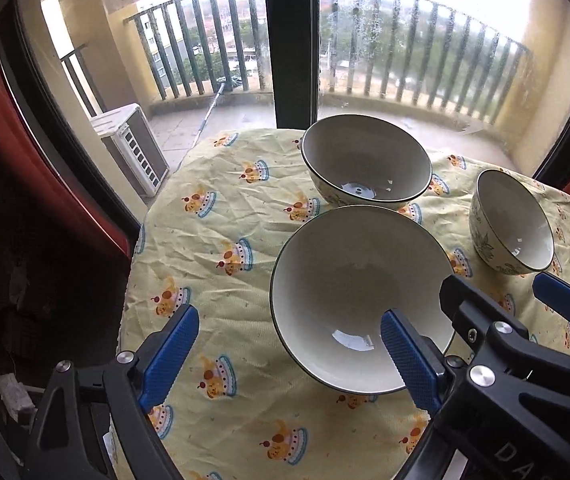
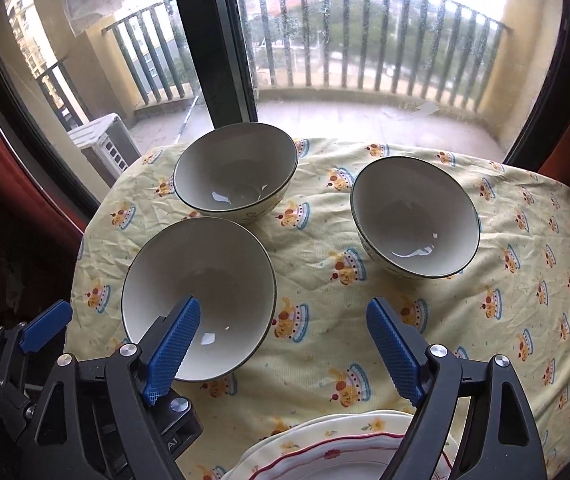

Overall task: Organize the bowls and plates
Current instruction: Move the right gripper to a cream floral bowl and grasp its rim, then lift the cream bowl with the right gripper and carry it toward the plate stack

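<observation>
Plates (image 2: 337, 446) already stacked, below right gripper (image 2: 283, 354) fingers. Three bowls unstacked: near bowl (image 2: 199, 300) at its left finger, far bowl (image 2: 237, 172) ahead, right bowl (image 2: 415, 218) beyond right finger. Left gripper (image 1: 285, 360) spread wide, empty; right one too. Nesting remains.

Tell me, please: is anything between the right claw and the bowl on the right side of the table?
Nothing visible is. The right claw hangs open above bare tablecloth, and only cloth lies between it and the right bowl. The nearest bowl sits off to the left, and the plates lie under the claw.
</observation>
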The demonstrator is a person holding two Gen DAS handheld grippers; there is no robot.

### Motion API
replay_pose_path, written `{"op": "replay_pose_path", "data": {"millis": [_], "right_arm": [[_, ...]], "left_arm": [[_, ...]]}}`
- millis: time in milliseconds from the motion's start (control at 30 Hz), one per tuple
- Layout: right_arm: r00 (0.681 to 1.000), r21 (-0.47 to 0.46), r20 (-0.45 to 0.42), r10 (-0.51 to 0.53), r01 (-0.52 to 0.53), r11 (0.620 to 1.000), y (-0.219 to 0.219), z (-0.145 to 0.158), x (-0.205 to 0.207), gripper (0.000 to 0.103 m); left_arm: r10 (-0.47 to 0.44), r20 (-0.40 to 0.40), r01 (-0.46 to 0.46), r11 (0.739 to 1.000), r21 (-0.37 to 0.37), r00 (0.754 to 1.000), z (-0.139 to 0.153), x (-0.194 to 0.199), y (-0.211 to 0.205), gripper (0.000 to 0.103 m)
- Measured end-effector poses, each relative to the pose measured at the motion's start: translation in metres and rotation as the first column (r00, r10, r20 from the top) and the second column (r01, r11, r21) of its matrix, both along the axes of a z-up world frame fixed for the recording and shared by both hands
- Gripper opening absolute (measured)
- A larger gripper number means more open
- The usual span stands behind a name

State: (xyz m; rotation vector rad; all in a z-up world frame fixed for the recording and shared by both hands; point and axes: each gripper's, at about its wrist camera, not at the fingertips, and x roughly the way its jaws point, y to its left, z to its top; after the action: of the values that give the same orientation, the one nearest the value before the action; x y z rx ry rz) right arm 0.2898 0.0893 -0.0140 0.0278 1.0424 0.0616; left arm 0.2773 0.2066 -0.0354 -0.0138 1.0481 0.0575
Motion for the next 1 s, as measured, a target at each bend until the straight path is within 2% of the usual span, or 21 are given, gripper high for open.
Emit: {"op": "replay_pose_path", "data": {"millis": [167,367,467,533,567,600,633,733,833,867,1000], "right_arm": [[1.000,-0.011,0.003,-0.029,0.029,1.000,0.007,-0.012,0.018,0.089],[0.998,0.004,-0.010,-0.064,0.064,0.998,0.007,-0.032,0.031,0.088],[0.997,0.012,-0.022,-0.070,0.070,0.997,0.008,-0.039,0.035,0.077],[0.997,0.006,-0.025,-0.072,0.072,0.997,0.010,-0.041,0.037,0.068],[0.997,0.000,-0.024,-0.079,0.079,0.997,0.010,-0.041,0.037,0.059],[0.996,-0.001,-0.028,-0.089,0.089,0.996,0.010,-0.042,0.037,0.051],[0.995,0.008,-0.036,-0.098,0.099,0.995,0.008,-0.044,0.038,0.049],[0.993,0.029,-0.051,-0.105,0.106,0.994,0.006,-0.047,0.038,0.040],[0.995,0.032,-0.055,-0.080,0.081,0.996,0.009,-0.047,0.039,0.028],[0.996,0.030,-0.059,-0.070,0.072,0.997,0.012,-0.048,0.039,0.023],[0.994,0.021,-0.061,-0.086,0.087,0.996,0.015,-0.046,0.037,0.023]], "left_arm": [[-0.011,0.005,0.011,1.000,0.016,1.000,-0.011,0.018,0.005,0.093],[-0.022,-0.016,0.022,1.000,-0.012,1.000,-0.030,0.033,0.008,0.079],[-0.044,-0.026,0.044,0.999,-0.023,0.999,-0.036,0.036,0.006,0.075],[-0.060,-0.031,0.058,0.998,-0.035,0.998,-0.037,0.037,0.002,0.065],[-0.061,-0.027,0.060,0.998,-0.032,0.998,-0.037,0.037,0.002,0.058],[-0.063,-0.026,0.062,0.998,-0.030,0.998,-0.037,0.037,0.001,0.055],[-0.063,-0.030,0.062,0.998,-0.028,0.998,-0.038,0.038,0.001,0.055],[-0.063,-0.041,0.061,0.997,-0.037,0.997,-0.041,0.039,0.002,0.044],[-0.084,-0.042,0.083,0.996,-0.037,0.996,-0.042,0.039,-0.001,0.032],[-0.088,-0.044,0.087,0.996,-0.029,0.995,-0.042,0.038,-0.002,0.031],[-0.089,-0.053,0.087,0.996,-0.034,0.995,-0.041,0.037,0.000,0.029]]}}
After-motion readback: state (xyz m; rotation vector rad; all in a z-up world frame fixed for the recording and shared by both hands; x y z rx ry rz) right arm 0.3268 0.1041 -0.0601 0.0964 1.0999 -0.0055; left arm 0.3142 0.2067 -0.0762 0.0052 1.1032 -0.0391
